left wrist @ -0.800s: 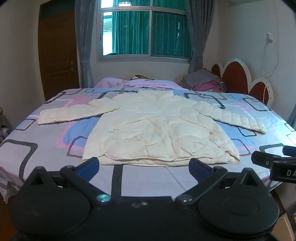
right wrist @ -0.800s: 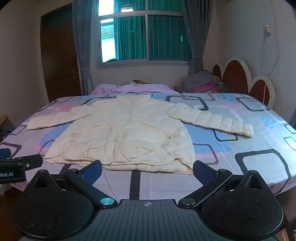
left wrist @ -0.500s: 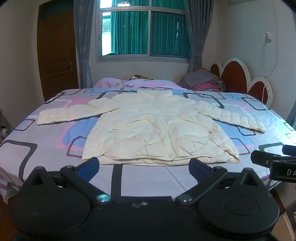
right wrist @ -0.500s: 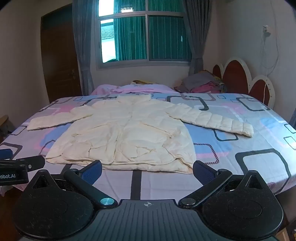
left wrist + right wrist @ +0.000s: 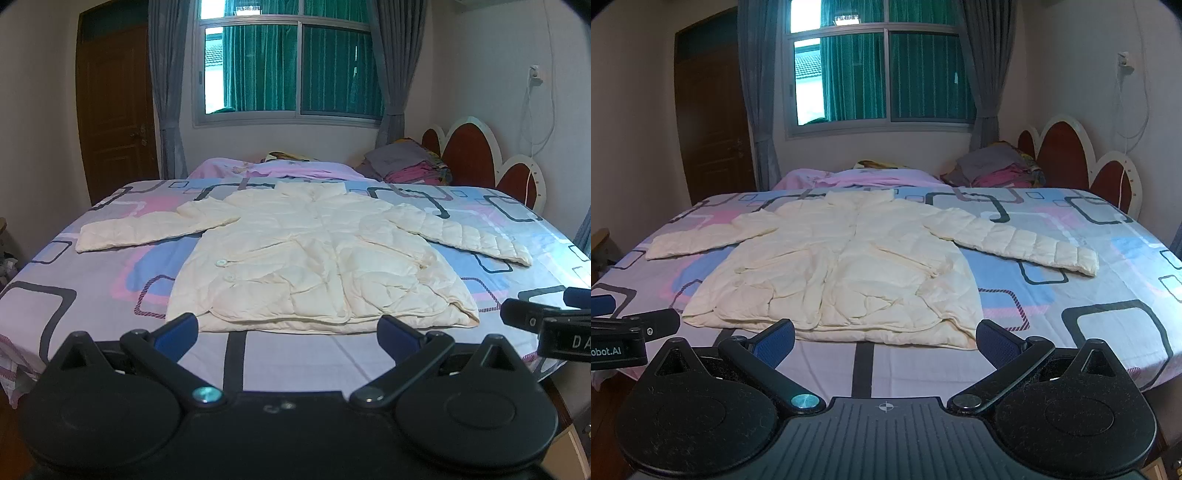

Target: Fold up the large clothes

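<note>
A cream quilted jacket (image 5: 314, 258) lies flat on the bed, front up, both sleeves spread out to the sides; it also shows in the right wrist view (image 5: 846, 273). My left gripper (image 5: 288, 330) is open and empty, held just before the jacket's hem near the bed's front edge. My right gripper (image 5: 884, 338) is open and empty, also just short of the hem, to the right of the left one. Each gripper's tip shows at the edge of the other's view.
The bed (image 5: 92, 295) has a patterned sheet of pink, blue and grey squares. A pile of folded clothes (image 5: 406, 166) and a pink quilt (image 5: 280, 170) lie at the far side. A red headboard (image 5: 476, 158) stands at the right, a brown door (image 5: 114, 110) at the left.
Both grippers have risen and tilted slightly, so the bed sits a little lower in view. The jacket has not moved.
</note>
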{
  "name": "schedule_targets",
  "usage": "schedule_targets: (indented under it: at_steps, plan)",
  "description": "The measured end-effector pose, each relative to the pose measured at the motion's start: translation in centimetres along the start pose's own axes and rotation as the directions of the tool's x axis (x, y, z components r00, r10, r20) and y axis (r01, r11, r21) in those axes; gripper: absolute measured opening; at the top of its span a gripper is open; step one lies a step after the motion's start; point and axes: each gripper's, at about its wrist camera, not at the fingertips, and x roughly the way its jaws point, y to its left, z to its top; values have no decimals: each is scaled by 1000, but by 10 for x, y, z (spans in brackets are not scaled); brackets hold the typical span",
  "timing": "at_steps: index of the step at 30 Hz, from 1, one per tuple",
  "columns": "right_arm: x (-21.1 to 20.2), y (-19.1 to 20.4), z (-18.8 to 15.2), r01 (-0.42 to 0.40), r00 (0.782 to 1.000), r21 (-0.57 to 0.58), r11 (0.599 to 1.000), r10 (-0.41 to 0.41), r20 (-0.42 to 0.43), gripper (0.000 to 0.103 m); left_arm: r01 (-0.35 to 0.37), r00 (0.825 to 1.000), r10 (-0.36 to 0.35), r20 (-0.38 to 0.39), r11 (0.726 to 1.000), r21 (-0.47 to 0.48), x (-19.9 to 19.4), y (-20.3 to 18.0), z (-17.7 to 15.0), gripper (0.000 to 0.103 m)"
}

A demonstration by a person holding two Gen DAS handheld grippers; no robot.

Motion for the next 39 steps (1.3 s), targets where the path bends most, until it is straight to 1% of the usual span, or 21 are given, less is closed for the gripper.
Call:
schedule_targets:
  at_steps: [10, 39]
  plan:
    - [-1, 0, 2, -9, 1000, -2, 1000, 9, 2, 103, -7, 1000, 7, 3, 1000, 2, -1, 1, 0, 103]
    - [-5, 2, 2, -2, 1000, 0, 1000, 2, 5, 103, -4, 1000, 4, 3, 1000, 2, -2, 0, -1, 103]
